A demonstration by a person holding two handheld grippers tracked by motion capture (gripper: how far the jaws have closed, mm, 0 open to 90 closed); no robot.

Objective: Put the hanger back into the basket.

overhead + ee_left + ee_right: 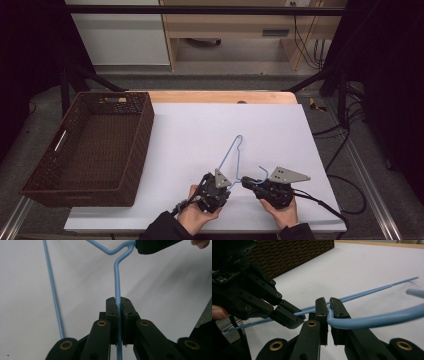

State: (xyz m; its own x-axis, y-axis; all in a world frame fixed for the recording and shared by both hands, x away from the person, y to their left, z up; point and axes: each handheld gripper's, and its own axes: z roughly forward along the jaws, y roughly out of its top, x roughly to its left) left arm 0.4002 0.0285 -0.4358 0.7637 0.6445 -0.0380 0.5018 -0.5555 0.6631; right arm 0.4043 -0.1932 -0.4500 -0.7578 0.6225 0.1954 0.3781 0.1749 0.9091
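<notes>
High view: blue wire hanger [237, 159] lies near the desk's [280, 130] near edge (white surface), right of the brown wicker basket [87, 150]. Left tongs [223, 188] are clamped on one hanger rod. Right tongs [246, 183] are clamped on a bent section just beside them; both tongs nearly touching.

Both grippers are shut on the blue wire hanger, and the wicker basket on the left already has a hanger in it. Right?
Not quite. The wicker basket is empty, as the high view shows. Left gripper and right gripper are both shut on the blue wire hanger.
</notes>
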